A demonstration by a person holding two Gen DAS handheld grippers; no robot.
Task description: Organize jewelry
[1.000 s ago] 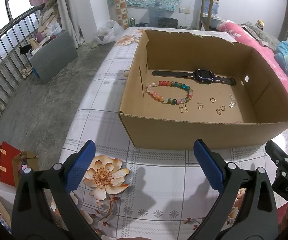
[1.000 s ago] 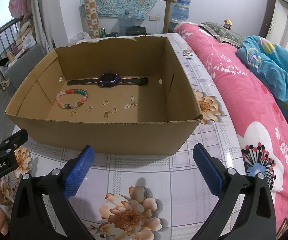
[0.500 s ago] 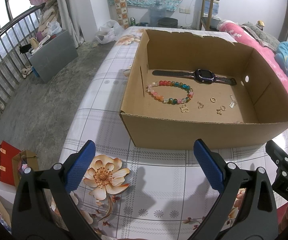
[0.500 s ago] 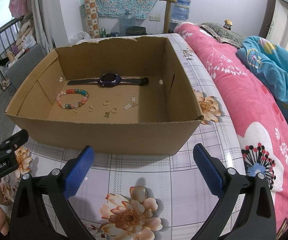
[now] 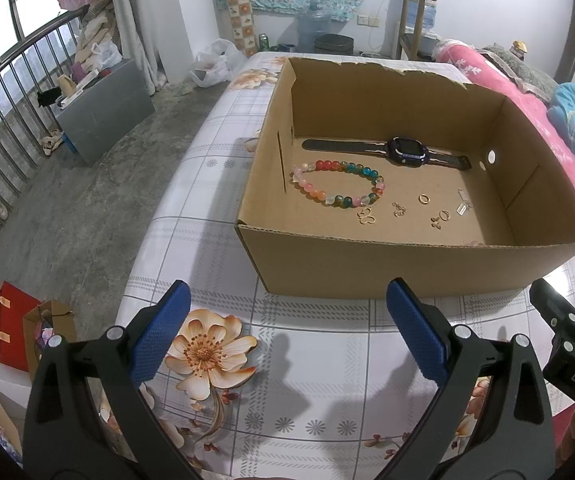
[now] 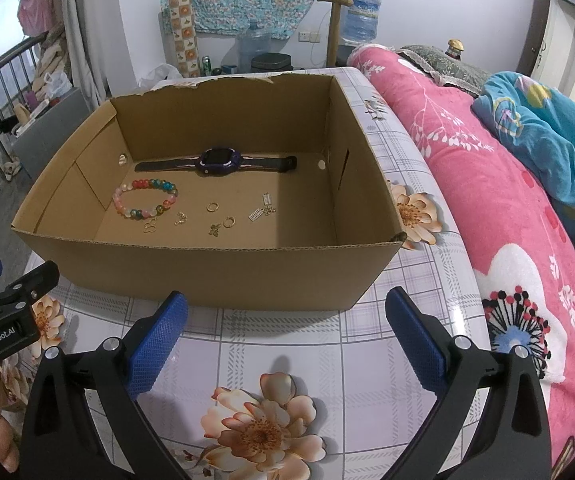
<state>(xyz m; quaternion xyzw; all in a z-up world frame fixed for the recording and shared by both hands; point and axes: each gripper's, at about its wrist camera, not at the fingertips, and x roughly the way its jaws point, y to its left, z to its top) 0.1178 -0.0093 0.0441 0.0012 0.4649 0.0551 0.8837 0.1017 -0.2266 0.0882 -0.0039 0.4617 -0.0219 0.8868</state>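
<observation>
Both claws, the left gripper (image 5: pixel 287 334) and right gripper (image 6: pixel 285 334), hang spread wide and empty over the flowered table (image 6: pixel 271 344), short of the cardboard box's (image 6: pixel 215 276) near wall. Inside, the bead bracelet (image 5: pixel 337 184) lies toward the left wall, the watch (image 5: pixel 405 151) along the far wall, and small gold pieces (image 5: pixel 423 199) are loosely scattered mid-floor, probably awaiting sorting.

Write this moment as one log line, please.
left gripper: open, empty | right gripper: open, empty | cardboard box: holds bead bracelet, watch, small charms
</observation>
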